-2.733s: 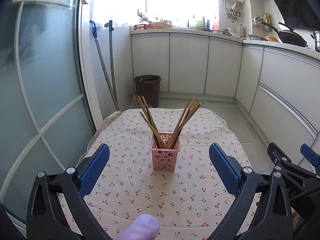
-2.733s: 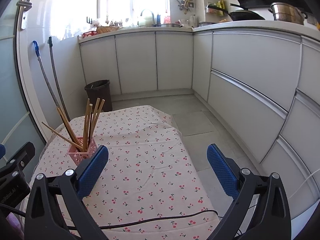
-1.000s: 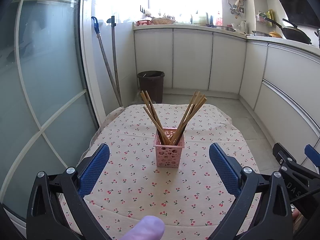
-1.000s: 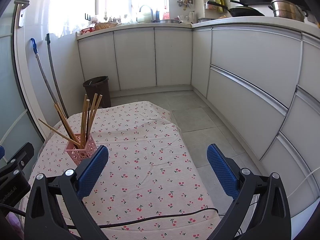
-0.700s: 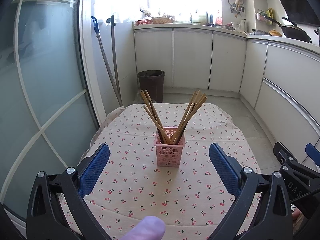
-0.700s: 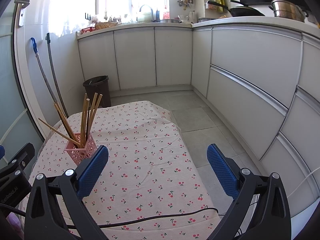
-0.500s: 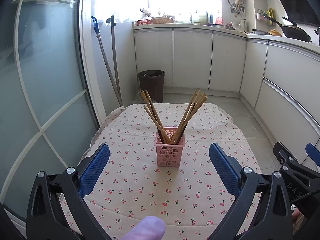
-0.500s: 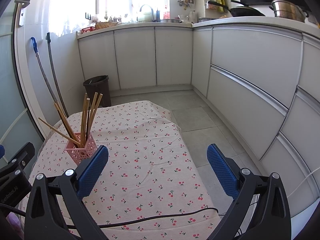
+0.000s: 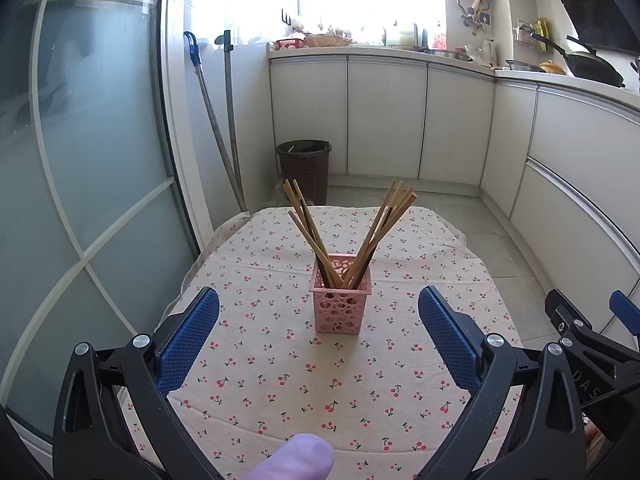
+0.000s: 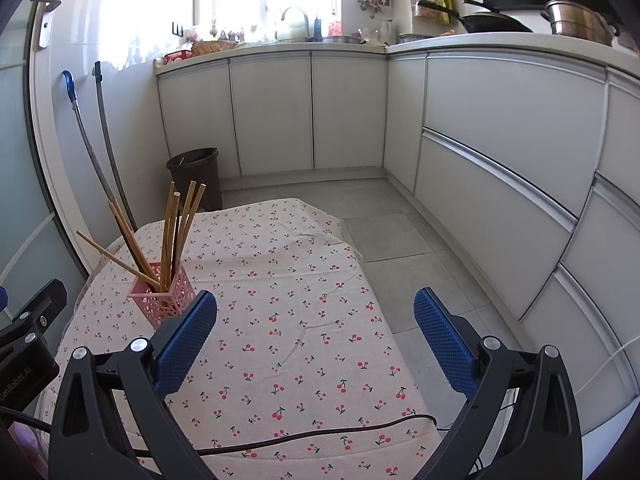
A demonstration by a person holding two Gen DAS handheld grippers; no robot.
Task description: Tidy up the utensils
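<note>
A cream tablecloth printed with red cherries covers the table, and a thin black cable lies across its near edge. On the grey tiled floor beyond stands a dark brown plastic waste bin, before white cabinet doors. Two long mop handles lean against the wall beside a frosted glass door. A black wok and a steel pot rest on the white countertop.

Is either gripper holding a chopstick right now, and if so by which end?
Neither. The left gripper and right gripper are both open and empty; the chopsticks stand in the pink basket.
</note>
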